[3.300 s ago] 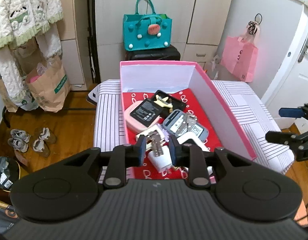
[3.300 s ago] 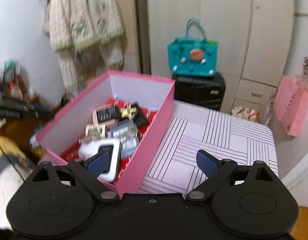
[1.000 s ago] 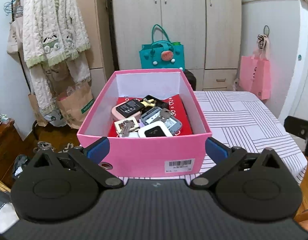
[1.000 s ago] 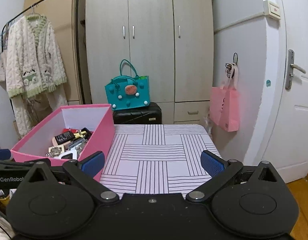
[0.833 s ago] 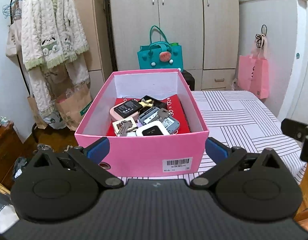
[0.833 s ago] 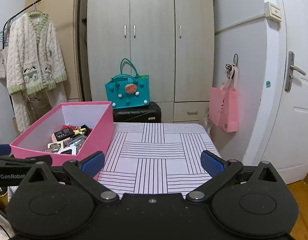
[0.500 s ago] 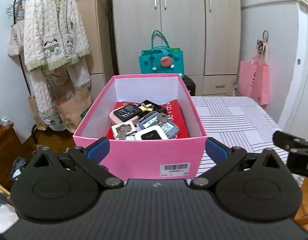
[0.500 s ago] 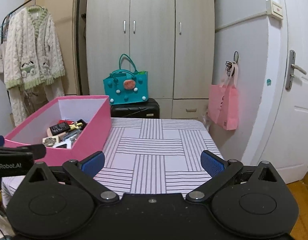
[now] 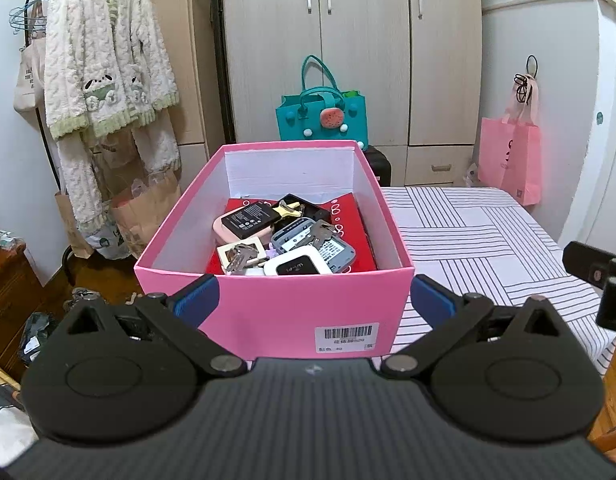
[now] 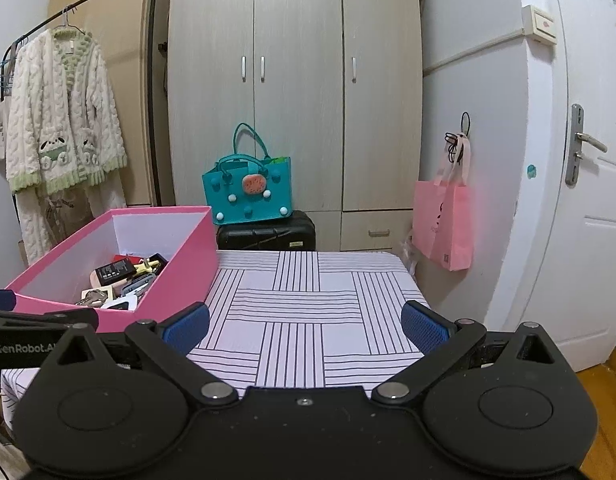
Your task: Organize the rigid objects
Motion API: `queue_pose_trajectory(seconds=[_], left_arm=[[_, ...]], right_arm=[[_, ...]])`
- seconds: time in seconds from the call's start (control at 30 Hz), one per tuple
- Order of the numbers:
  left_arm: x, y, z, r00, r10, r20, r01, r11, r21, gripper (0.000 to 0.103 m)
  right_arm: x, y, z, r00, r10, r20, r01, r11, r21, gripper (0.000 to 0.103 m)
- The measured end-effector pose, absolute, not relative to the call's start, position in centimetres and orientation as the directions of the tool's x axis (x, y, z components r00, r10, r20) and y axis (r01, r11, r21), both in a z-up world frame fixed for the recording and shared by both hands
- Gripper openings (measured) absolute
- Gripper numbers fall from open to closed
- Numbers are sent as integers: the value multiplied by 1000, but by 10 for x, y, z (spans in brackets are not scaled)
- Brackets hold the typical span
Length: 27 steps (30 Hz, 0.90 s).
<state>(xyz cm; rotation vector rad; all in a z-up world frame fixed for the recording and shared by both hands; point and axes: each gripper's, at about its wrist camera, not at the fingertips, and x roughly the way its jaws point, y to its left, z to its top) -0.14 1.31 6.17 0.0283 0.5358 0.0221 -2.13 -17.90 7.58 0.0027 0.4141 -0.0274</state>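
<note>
Both pairs of my fingers were spread wide and empty: my left gripper (image 9: 312, 298) faced the pink box's (image 9: 275, 316) near wall, my right gripper (image 10: 305, 326) hung over bare striped counter (image 10: 308, 304). At twelve o'clock from the left, keys (image 9: 239, 258), a white router (image 9: 295, 267) and a black battery (image 9: 249, 220) lay heaped inside. With nothing loose outside, gathering looked done; tidying within perhaps remained.

Behind the striped table (image 10: 308, 304) you see a wardrobe (image 10: 295, 80). A teal bag (image 10: 247, 196) sits on a black suitcase (image 10: 267, 236) before it; a pink bag (image 10: 444, 224) hangs to its right, a knitted robe (image 10: 59, 136) to its left.
</note>
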Motion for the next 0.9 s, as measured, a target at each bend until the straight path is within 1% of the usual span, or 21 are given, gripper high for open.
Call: queue_pose_trajectory(seconds=[0.3, 0.53, 0.73, 0.9], left_arm=[[-3, 9, 62, 865, 41, -499, -19, 999, 49, 103], [-3, 8, 64, 864, 37, -502, -15, 999, 49, 103], [-4, 6, 64, 858, 70, -509, -47, 997, 58, 103], [-9, 3, 66, 866, 61, -496, -35, 997, 61, 103]], right_arm=[[-20, -179, 77, 914, -19, -406, 20, 1000, -2, 103], [-21, -181, 77, 918, -56, -394, 51, 998, -24, 103], [-21, -185, 75, 914, -63, -400, 59, 998, -22, 103], [-23, -185, 77, 918, -62, -392, 58, 998, -22, 103]])
